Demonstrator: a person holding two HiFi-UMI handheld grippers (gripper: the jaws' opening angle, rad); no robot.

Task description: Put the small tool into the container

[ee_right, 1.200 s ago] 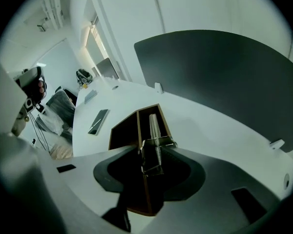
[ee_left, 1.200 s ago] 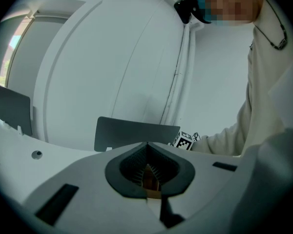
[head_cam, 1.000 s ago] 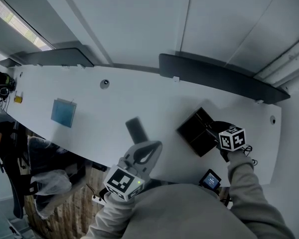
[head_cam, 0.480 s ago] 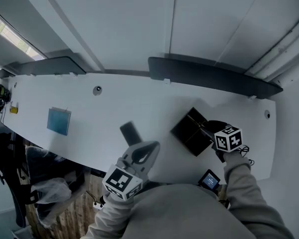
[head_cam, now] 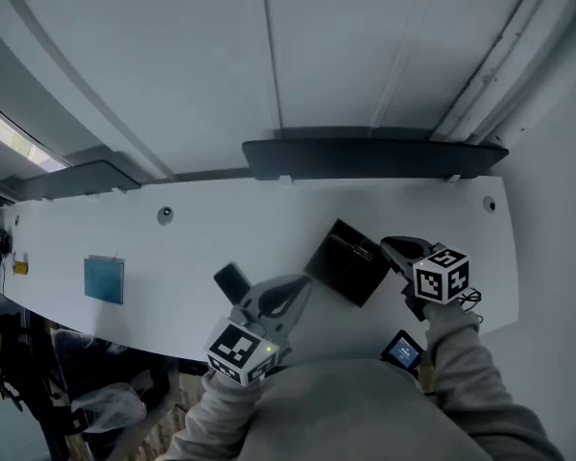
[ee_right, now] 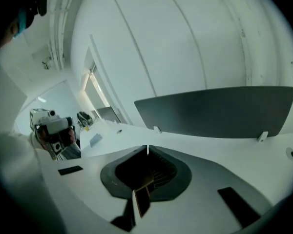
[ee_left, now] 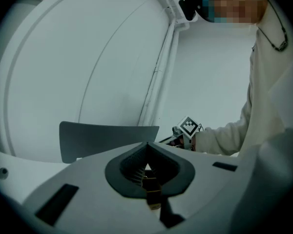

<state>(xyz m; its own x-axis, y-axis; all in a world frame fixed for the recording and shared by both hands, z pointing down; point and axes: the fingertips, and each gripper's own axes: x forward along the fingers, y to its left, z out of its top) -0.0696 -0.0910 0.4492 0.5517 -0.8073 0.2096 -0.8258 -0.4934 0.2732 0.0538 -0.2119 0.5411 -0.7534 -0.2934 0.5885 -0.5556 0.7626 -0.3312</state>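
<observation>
A black box-shaped container (head_cam: 348,262) lies on the white table (head_cam: 173,248) right of centre. A small pale piece shows on its top near the far edge; I cannot tell what it is. My right gripper (head_cam: 386,245) hangs just right of the container. Its jaws have just been closing and now meet at the tips (ee_right: 147,147) with nothing between them. My left gripper (head_cam: 302,281) is left of the container, shut and empty (ee_left: 147,143). A dark grey flat block (head_cam: 232,281) lies on the table just left of it.
A blue flat item (head_cam: 104,279) lies at the table's left. A dark screen (head_cam: 374,158) stands along the far edge. A small device with a lit screen (head_cam: 403,350) sits by the near edge under my right arm. A round grommet (head_cam: 164,215) is set in the tabletop.
The right gripper has lifted off the top of the black container and now sits at its right side, jaws shut. The head view has tilted, so everything sits lower and further left.
</observation>
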